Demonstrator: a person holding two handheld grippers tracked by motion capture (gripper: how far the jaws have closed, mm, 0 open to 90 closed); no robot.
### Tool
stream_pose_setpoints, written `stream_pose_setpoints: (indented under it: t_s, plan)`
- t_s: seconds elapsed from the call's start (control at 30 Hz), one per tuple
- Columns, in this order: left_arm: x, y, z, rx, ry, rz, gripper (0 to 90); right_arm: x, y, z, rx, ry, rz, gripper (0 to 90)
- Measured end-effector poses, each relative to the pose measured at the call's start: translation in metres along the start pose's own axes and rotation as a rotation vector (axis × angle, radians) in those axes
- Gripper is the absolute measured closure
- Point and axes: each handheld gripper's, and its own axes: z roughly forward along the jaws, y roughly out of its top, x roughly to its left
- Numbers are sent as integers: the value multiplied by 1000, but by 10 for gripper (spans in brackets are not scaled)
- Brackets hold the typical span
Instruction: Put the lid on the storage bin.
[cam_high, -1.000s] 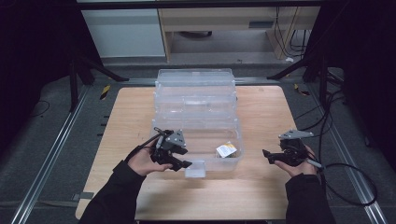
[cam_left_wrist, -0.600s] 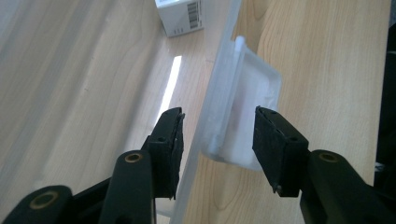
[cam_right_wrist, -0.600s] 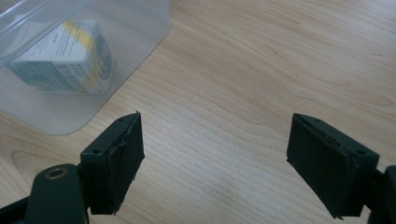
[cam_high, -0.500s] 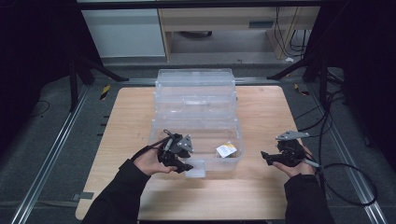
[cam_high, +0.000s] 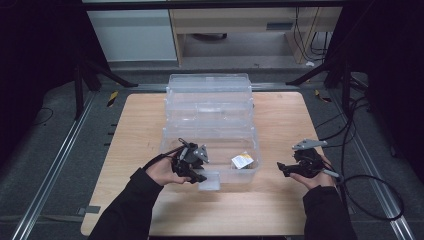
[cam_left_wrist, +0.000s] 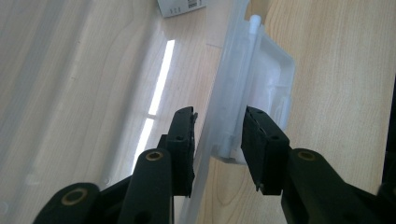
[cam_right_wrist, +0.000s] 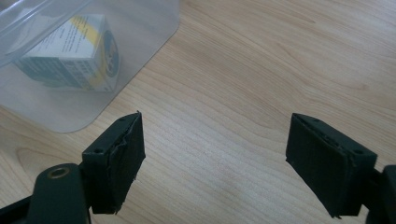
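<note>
Lab recording bay, wooden table (cam_high: 280, 120) on metal floor rails (cam_high: 55, 165), dark surround, trailing cables (cam_high: 370, 195)

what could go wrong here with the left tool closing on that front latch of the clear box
The left tool has just been closing around the latch of the clear box, and the pads do not look seated yet. They straddle the thin wall near its edge, so they could slip off. The right tool is open and apart from the box, so a pull might drag the box and tumble the small carton inside.
</note>
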Motion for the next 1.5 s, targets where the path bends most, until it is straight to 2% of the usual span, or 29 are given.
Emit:
stream_pose_setpoints:
  t_s: [0.17, 0.27, 0.33, 0.4, 0.6, 0.7, 0.9, 1.07, 1.5]
  plan:
    - [0, 3, 1, 16, 5, 9, 652, 0, 2, 0, 2, 3, -5, 196]
    - [0, 3, 2, 19, 17, 12, 695, 1, 4, -1, -10, 4, -7, 200]
    - [1, 3, 2, 20, 9, 9, 703, 0, 5, -3, -25, 12, 3, 202]
    - [1, 3, 2, 20, 7, 13, 706, 0, 8, -4, -28, 5, -12, 203]
    - [2, 3, 2, 20, 3, 18, 710, 0, 22, -14, -94, 26, -21, 212]
    - [2, 3, 2, 18, 0, 18, 711, 1, 31, -19, -127, 36, -29, 221]
    - [2, 3, 2, 21, -2, 20, 712, 2, 54, -25, -175, 54, -75, 237]
    - [2, 4, 2, 26, -3, 23, 713, 5, 77, -26, -217, 88, -116, 256]
    - [3, 2, 2, 12, -16, 34, 717, 15, 129, -19, -249, 170, -179, 281]
